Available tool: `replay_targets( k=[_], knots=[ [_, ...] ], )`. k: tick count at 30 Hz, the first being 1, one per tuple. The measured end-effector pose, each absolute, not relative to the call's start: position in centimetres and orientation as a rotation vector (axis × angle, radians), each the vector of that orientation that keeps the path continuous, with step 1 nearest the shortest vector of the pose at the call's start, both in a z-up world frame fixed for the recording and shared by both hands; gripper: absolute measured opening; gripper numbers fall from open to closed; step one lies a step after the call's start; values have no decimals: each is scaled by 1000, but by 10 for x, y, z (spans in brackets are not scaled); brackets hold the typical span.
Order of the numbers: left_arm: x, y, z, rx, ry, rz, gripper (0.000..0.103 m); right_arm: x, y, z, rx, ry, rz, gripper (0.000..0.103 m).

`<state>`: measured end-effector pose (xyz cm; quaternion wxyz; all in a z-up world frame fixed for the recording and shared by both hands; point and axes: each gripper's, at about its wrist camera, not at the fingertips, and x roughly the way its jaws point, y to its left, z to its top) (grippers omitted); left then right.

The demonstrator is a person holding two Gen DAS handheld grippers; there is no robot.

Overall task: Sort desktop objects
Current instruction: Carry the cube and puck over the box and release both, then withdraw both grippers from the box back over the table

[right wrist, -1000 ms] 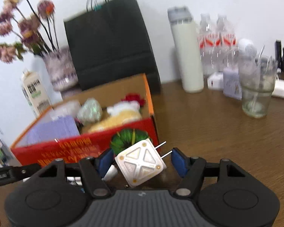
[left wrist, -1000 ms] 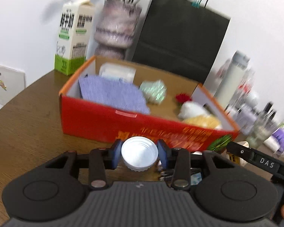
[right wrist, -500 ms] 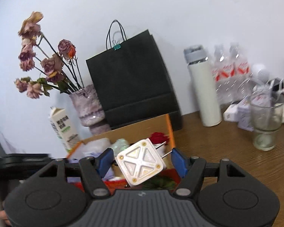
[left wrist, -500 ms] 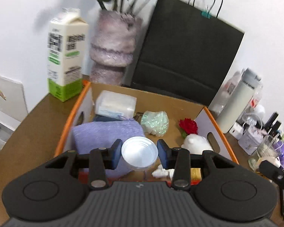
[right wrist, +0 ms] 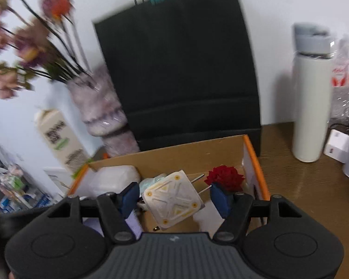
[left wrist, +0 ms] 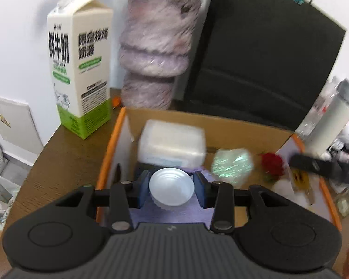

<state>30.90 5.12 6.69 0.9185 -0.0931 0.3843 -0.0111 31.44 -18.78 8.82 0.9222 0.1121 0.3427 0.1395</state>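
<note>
In the left wrist view, the left gripper clamps a white ribbed cap between its blue pads, held above the open orange-edged cardboard box. Below it lie a purple cloth, a white packet, a shiny green wrapper and a red rose. A milk carton and a mottled vase stand behind the box. In the right wrist view, the right gripper grips a white square plug, tilted, prongs pointing right, over the same box, with the rose just beside it. A black paper bag stands behind; a white flask stands on the wooden table.
</note>
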Motion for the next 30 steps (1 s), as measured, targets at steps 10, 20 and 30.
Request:
replay_targets(
  k=[10, 20, 30],
  knots=[
    [314, 41, 53, -175, 821, -49, 55, 404, -144, 36, 137, 889, 135, 66],
    [313, 33, 55, -123, 853, -16, 86, 337, -180, 62, 50, 903, 115, 74],
    [233, 3, 138, 2, 559, -19, 101, 165, -207, 75, -33, 585, 133, 84]
  ],
)
